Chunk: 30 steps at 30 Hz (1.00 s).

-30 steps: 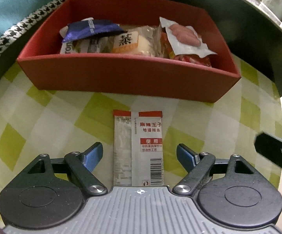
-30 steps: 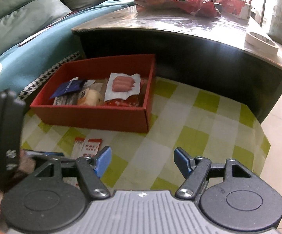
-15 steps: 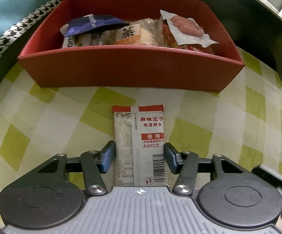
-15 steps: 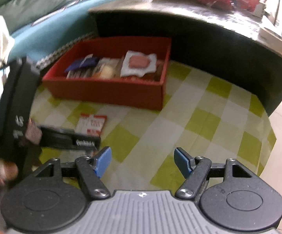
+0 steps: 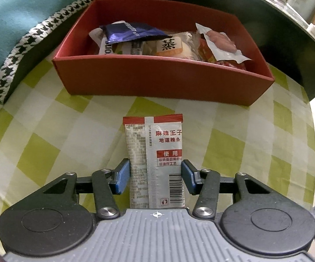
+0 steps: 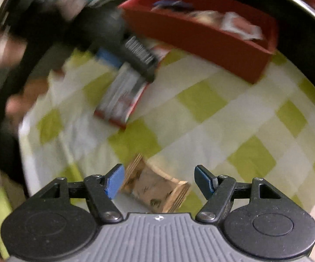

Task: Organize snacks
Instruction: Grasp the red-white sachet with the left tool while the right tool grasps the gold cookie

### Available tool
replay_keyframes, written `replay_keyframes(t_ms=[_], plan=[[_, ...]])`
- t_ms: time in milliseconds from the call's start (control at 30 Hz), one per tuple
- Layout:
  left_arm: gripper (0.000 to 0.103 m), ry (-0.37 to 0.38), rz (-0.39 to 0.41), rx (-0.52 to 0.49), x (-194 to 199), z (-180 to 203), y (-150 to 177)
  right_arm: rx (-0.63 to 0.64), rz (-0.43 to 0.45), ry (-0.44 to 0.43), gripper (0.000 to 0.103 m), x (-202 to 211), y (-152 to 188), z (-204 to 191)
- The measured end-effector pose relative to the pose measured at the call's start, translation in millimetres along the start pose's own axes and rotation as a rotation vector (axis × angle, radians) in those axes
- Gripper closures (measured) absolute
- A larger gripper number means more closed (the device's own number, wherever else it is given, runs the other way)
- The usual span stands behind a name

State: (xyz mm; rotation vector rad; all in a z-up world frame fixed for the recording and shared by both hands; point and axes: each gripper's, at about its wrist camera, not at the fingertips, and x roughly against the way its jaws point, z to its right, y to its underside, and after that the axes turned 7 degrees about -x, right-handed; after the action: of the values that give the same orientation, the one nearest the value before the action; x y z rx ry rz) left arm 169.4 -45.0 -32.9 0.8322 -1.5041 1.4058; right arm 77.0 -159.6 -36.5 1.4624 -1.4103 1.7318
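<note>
Cloth [image 5: 233, 152] in green-white checks under red box [image 5: 157, 83]; left fingers [image 5: 122, 179] clamp sachet [image 5: 155, 152], right fingers [image 6: 203, 181] apart.

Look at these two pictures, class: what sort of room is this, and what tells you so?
Probably a home living room: a teal sofa cushion, a dark low table, and a checked cloth with a red box of snacks.

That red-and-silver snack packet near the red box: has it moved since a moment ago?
Yes. The packet has lifted slightly off the checked cloth, pinched by the left tool; the red box looks farther off.
</note>
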Motion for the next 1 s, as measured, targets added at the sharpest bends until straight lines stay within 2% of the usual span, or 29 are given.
replay_keyframes(t_ms=[167,300,500,700,733,833,933,967,1000], plan=[[0.044,0.017,-0.009,-0.014,1,-4,5,0.272,-0.083,0.019,0.031,-10,5,-18],[0.044,0.022,-0.03,-0.009,-9,-7,2,0.372,-0.129,0.022,0.031,-27,1,-20],[0.044,0.033,-0.051,-0.018,-20,-7,-2,0.376,-0.123,-0.017,0.029,-37,-9,-24],[0.044,0.034,-0.048,-0.026,-22,-6,0,0.277,-0.099,0.027,0.03,-35,-1,-25],[0.043,0.034,-0.049,-0.03,-21,-6,1,0.265,-0.094,0.037,0.034,-34,1,-27],[0.038,0.039,-0.058,-0.02,-23,-7,3,0.23,-0.089,0.043,0.048,-32,4,-35],[0.023,0.047,-0.057,-0.022,-25,-4,4,0.187,-0.076,0.041,0.051,-31,6,-35],[0.014,0.041,-0.062,-0.024,-26,-2,6,0.171,-0.068,0.039,0.053,-30,7,-34],[0.013,0.028,-0.072,-0.031,-29,0,7,0.157,-0.064,0.043,0.057,-30,8,-32]])
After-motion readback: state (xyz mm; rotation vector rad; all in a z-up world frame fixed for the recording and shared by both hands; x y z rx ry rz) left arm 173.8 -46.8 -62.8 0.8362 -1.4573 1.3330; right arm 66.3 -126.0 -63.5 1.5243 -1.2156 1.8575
